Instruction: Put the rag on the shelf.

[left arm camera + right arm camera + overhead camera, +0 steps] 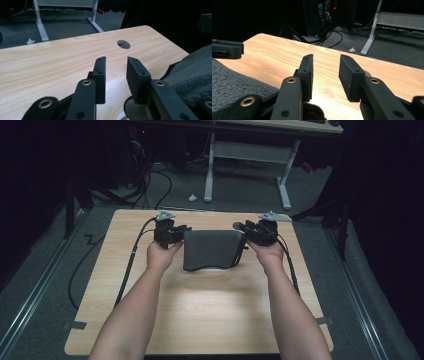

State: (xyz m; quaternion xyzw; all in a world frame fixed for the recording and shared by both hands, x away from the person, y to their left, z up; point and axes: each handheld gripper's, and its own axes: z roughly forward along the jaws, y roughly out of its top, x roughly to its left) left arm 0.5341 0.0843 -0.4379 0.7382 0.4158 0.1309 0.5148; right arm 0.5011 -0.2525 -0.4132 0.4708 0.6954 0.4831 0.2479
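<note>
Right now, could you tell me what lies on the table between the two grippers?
A folded dark grey cloth lies between the left gripper and the right gripper, as the high view shows.

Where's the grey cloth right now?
High view: the grey cloth lies on the table's far half, between the left claw and right claw.

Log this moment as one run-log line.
left gripper: open, empty | right gripper: open, empty | folded dark grey fleece cloth: between grippers | light wooden table
</note>
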